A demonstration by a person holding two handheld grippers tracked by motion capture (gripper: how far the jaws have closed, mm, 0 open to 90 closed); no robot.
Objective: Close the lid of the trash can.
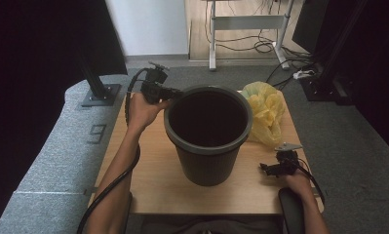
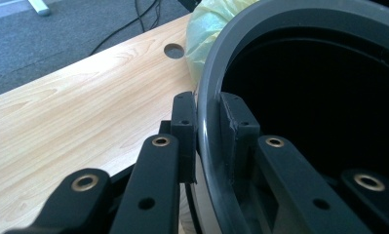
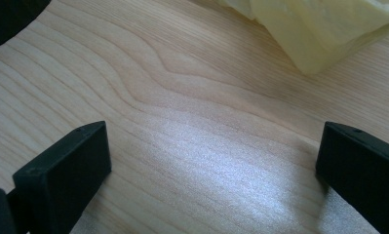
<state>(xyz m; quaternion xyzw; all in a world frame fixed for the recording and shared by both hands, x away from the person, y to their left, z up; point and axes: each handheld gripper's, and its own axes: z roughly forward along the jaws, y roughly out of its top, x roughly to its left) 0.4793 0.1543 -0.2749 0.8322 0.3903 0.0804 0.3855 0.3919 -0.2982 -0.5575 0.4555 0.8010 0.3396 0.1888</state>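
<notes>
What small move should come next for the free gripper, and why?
Probably the right gripper, open over bare table, should reach for the yellow bag, since the left gripper already clamps the bin's rim.

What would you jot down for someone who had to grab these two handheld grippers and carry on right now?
Left gripper: shut on the rim of the grey waste bin, one jaw outside, one inside.
Right gripper: open, nothing between its jaws, low over the wooden table to the bin's right.
Yellow plastic bag: crumpled on the table behind and right of the bin, not in it.
Done: bin gripped.
Left, probably: pick up the bag and fit it into the bin.
</notes>
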